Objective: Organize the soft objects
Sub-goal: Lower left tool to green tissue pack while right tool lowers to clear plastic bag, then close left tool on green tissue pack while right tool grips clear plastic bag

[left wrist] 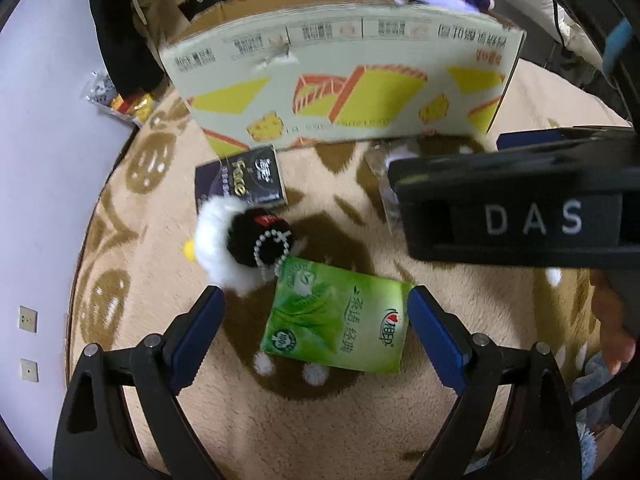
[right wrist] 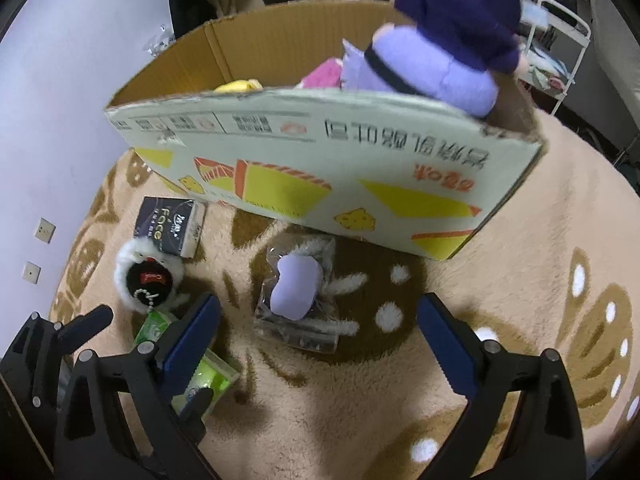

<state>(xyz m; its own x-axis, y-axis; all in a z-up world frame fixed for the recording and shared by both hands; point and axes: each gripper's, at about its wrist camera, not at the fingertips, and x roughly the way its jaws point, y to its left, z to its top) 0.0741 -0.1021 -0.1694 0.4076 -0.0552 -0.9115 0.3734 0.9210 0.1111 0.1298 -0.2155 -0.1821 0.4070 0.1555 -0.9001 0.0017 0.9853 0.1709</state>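
A green tissue pack (left wrist: pixel 340 320) lies on the beige rug, and my left gripper (left wrist: pixel 316 292) hangs open over it with one blue finger on each side, pads not pressing. Just beyond it sits a white-and-black plush keychain (left wrist: pixel 240 240), then a dark tissue pack (left wrist: pixel 240 180). My right gripper (right wrist: pixel 320 298) is open too, above a lilac plush in a clear bag (right wrist: pixel 296 292). Its black body (left wrist: pixel 512 208) blocks the right of the left wrist view. The cardboard box (right wrist: pixel 320 160) stands behind, holding a purple plush (right wrist: pixel 440 40).
The box also holds a pink item (right wrist: pixel 324 72) and a yellow one (right wrist: pixel 236 86). The rug (right wrist: pixel 520 280) has brown patterns. A pale wall with sockets (right wrist: pixel 44 230) runs along the left. Hanging clothes (left wrist: pixel 120 40) and a foil bag (left wrist: pixel 120 100) lie behind the box.
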